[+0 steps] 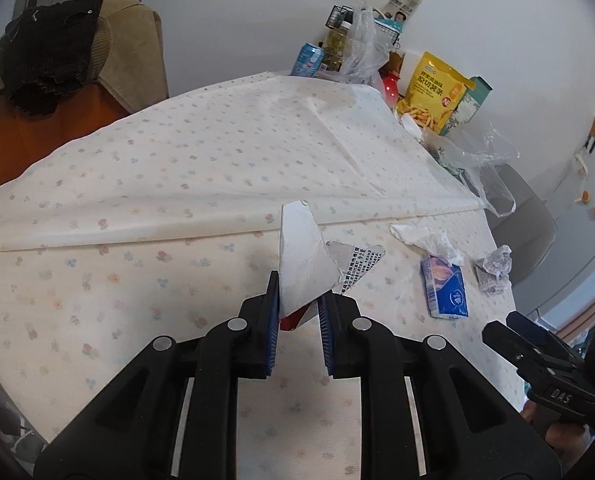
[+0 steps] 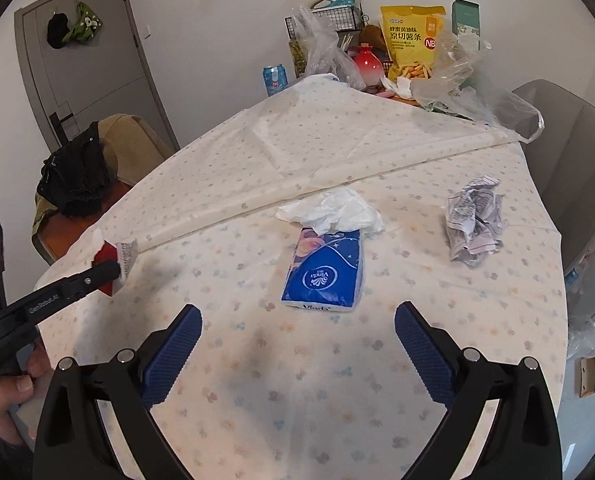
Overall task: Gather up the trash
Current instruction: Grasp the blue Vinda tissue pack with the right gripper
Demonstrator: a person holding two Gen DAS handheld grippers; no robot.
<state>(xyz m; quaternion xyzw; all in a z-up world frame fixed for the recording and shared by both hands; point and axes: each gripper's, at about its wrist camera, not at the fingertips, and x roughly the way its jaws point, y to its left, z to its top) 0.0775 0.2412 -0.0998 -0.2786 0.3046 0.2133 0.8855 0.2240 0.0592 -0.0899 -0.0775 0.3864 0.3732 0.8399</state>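
**Operator:** Holding one item already: I had the left gripper (image 1: 297, 304) pinched on a torn wrapper scrap (image 1: 303, 256), white inside and red outside, lifted clear of the table (image 1: 97, 300). The right gripper (image 2: 297, 344) was spread wide with nothing between its pads.

**Supervisor:** Which step was that, in your judgement?

**Operator:** Mid-collection. One piece was secured; three remained on the cloth. The blue tissue pack (image 2: 323, 276) lay near the middle of the table, directly ahead of the right gripper, with a crumpled white tissue (image 2: 333, 208) touching its far end. A crumpled printed paper ball (image 2: 475, 220) sat toward the right edge, apart from both.

**Supervisor:** Requirement for the next move?

**Operator:** I judged the right gripper should descend over the tissue, the loosest item, and close low enough to catch it without snagging the cloth. No bin was visible in either view, so I could not tell the drop point for the scrap.
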